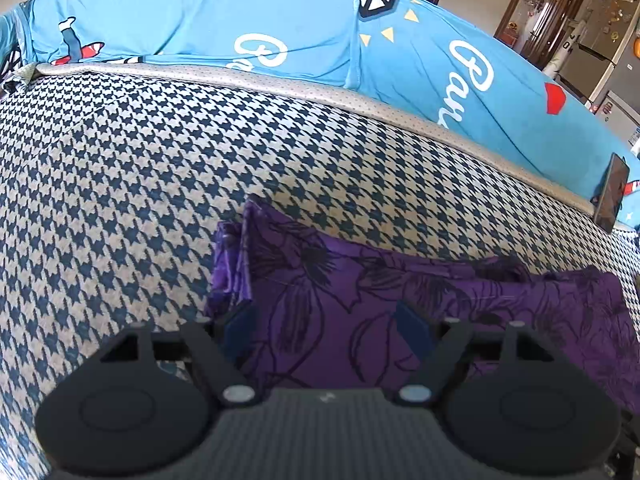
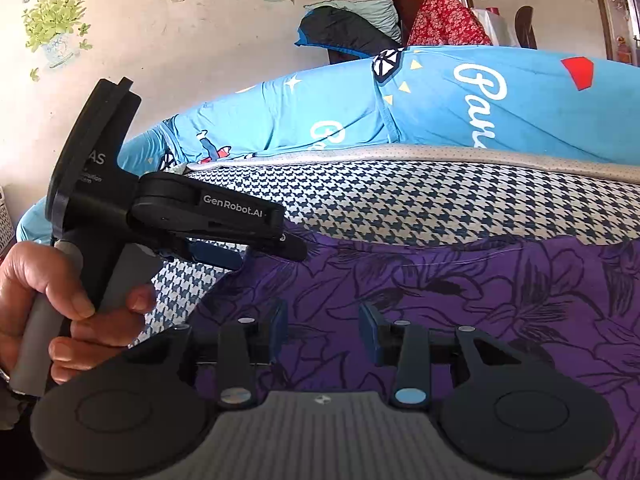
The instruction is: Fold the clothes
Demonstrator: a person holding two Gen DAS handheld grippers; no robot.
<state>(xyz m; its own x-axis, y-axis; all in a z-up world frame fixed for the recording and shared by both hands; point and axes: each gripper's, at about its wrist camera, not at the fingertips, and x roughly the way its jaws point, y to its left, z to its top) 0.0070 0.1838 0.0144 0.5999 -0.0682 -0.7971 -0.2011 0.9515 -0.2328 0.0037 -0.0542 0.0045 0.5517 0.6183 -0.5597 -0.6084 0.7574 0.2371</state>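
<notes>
The purple garment [image 1: 400,304] is stretched sideways on the sofa [image 1: 120,180], its left end below the left gripper [image 1: 324,320]. Both grippers' fingers are parted and empty, the right gripper [image 2: 323,328] narrower.

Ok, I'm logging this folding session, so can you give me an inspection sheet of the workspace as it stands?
Surface: houndstooth cushion with a grey edge strip, bare to the left of the cloth.
Job's things: purple flowered cloth lying folded on the cushion, layered edges showing at its left end.
Clutter: a dark phone leaning against the blue cover.
Grippers: left gripper jaws open above the cloth, nothing pinched; right gripper jaws open over the cloth, nothing pinched. A hand holds the left gripper's handle.
Cables: nothing seen.
Surroundings: blue printed cover behind the cushion, plant decals on the wall, piled bedding, a fridge.
</notes>
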